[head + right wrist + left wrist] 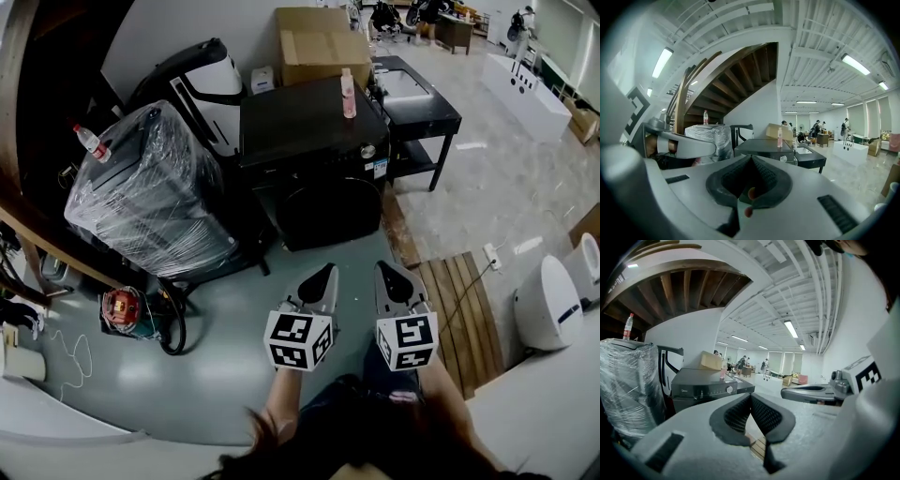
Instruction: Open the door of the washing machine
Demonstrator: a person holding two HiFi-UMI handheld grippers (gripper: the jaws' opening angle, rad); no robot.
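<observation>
Faintly, Midea shows on the black washing machine point(701, 389) (its door point(323, 214) shut) standing ahead; left tool point(323, 279) and right tool point(388, 276) point almost level, side by side, both closed, empty.

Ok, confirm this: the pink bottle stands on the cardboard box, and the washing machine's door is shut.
Wrong on the bottle: the pink bottle stands on top of the washing machine, not on the cardboard box; the head view shows it. The door is shut.

There were two hand-held grippers, the left hand-held gripper point(327, 272) and the right hand-held gripper point(383, 269), one washing machine point(309, 159), one cardboard box point(319, 42) and one pink bottle point(349, 94).
</observation>
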